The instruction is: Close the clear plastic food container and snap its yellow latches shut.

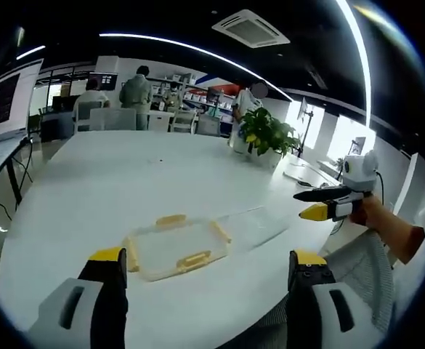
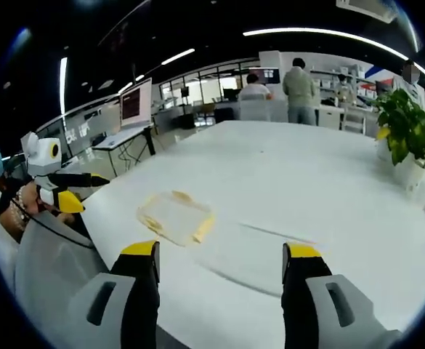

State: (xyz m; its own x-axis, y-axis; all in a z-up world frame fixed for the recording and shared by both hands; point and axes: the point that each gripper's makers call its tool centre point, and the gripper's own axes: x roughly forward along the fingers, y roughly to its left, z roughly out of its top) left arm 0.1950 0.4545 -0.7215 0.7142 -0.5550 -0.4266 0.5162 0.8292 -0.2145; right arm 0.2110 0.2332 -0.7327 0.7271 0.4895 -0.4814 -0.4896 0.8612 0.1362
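Note:
The clear plastic container lies on the white table, with yellow latches on its rim. Its clear lid is folded out flat to the right of it. My left gripper is open above the near table edge, jaws spread wider than the container and not touching it. A hand holds the right gripper off to the right, beyond the lid. In the right gripper view the container and its lid lie ahead of my open right gripper; the left gripper hovers at the left.
A potted plant stands at the table's far right side, with cables and small items near it. Chairs and standing people are at the far end. A desk with a monitor lies off to one side.

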